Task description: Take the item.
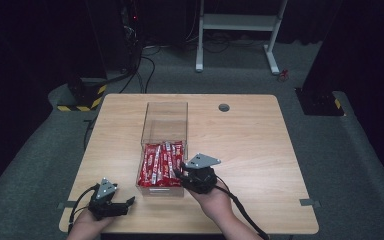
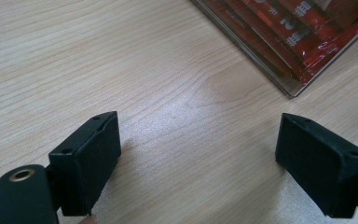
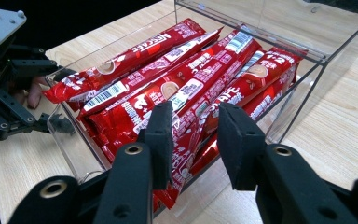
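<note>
Two grippers work at a wooden table (image 1: 260, 150); at the near left edge the left gripper (image 1: 128, 202) rests low on the wood, jaws spread wide with only bare tabletop between them, well short of the box; just right of it, mid-table, stands a clear plastic box (image 1: 164, 117), its far half bare and its near half packed with red coffee sticks (image 1: 161, 164) lying lengthwise; the right gripper (image 1: 178, 171) hangs over the box's near right corner, and in the right gripper view its jaws stand partly apart over the sticks (image 3: 177, 88), one stick rising between the pads (image 3: 161, 135); whether they press it I cannot tell.
</note>
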The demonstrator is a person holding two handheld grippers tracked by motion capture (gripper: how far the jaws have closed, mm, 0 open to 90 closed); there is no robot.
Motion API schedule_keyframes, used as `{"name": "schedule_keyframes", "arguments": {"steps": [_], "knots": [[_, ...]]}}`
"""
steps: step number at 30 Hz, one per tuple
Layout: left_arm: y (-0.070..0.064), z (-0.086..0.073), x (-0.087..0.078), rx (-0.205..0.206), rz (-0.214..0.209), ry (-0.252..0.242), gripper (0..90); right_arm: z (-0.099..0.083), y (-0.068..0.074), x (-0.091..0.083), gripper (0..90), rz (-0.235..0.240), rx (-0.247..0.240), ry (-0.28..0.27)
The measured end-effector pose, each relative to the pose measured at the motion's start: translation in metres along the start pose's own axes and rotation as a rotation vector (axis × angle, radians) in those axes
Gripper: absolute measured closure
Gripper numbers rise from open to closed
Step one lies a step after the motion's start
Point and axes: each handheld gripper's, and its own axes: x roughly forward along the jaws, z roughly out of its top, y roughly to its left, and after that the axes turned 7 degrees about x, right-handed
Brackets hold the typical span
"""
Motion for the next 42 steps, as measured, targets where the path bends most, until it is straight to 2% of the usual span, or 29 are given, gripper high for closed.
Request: {"name": "schedule_keyframes", "arguments": {"steps": [7,11,17,18,28,42], "knots": [[0.000,0.000,0.000,0.000,0.000,0.000,14.4,-0.002,0.003,0.004,73.5,-0.017,-0.008,0.001],[0.000,0.000,0.000,0.000,0.000,0.001,14.4,-0.004,0.004,0.005,81.8,-0.033,-0.011,-0.004],[0.001,0.000,0.000,0.005,0.000,0.001,14.4,-0.004,0.002,0.004,88.6,-0.037,0.006,-0.012],[0.000,0.000,0.000,0.004,-0.001,0.000,14.4,-0.004,0.003,0.004,89.9,-0.041,-0.009,-0.018],[0.001,0.000,0.000,0.006,-0.001,0.000,14.4,-0.007,0.008,-0.002,90.0,-0.046,-0.036,-0.046],[0.001,0.000,0.000,0.010,0.000,0.000,14.5,-0.014,0.005,-0.008,90.0,-0.015,-0.018,-0.088]]}}
